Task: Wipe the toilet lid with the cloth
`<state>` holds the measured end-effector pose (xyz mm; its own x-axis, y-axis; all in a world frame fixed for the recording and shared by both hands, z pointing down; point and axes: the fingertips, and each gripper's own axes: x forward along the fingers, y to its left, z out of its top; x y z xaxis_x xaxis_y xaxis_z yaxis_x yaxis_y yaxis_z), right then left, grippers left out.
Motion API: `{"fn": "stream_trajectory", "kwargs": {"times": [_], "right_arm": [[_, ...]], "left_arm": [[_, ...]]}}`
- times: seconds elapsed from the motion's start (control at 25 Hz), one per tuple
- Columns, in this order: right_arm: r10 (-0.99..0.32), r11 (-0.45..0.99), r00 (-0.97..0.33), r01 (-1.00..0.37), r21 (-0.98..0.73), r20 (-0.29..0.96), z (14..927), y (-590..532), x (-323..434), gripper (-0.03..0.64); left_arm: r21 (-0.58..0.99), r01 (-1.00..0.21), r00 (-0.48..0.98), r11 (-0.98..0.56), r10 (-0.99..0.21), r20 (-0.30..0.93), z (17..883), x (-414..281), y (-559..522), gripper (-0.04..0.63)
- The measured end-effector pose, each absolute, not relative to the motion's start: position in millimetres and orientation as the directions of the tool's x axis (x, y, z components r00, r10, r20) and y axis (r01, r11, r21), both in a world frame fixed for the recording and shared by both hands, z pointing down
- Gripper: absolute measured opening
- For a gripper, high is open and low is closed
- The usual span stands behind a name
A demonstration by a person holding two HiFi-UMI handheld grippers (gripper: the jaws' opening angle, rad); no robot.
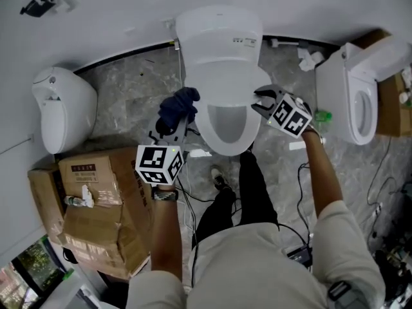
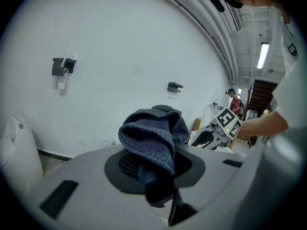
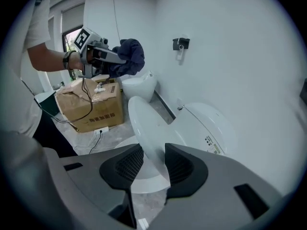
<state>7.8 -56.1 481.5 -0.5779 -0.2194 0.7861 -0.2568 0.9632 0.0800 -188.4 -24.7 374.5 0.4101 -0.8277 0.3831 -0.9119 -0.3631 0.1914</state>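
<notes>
Blue cloth point(image 2: 152, 134) gripped by left jaws; right jaws open astride tilted-up toilet lid point(image 3: 145, 128).

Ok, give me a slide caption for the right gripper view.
Open right gripper straddling the raised toilet lid, left gripper beyond holding the blue cloth.

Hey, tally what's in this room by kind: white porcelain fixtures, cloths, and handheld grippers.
White porcelain fixtures: 3 (middle toilet, right toilet, left fixture)
Cloths: 1 (dark blue cloth)
Grippers: 2 (left gripper, right gripper)
Total: 6
</notes>
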Motion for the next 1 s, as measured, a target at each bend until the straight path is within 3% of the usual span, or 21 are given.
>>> {"fn": "stream_trajectory", "kwargs": {"times": [0.68, 1.0], "right_arm": [[-0.256, 0.962, -0.506, -0.213, 0.169, 0.824, 522, 11, 15, 0.173], [-0.252, 0.943, -0.549, -0.325, 0.073, 0.797, 536, 40, 20, 0.175]], "left_arm": [[0.217, -0.897, 0.442, -0.385, -0.796, 0.414, 403, -181, 22, 0.095], [0.224, -0.886, 0.463, -0.405, -0.782, 0.418, 410, -171, 34, 0.095]]}}
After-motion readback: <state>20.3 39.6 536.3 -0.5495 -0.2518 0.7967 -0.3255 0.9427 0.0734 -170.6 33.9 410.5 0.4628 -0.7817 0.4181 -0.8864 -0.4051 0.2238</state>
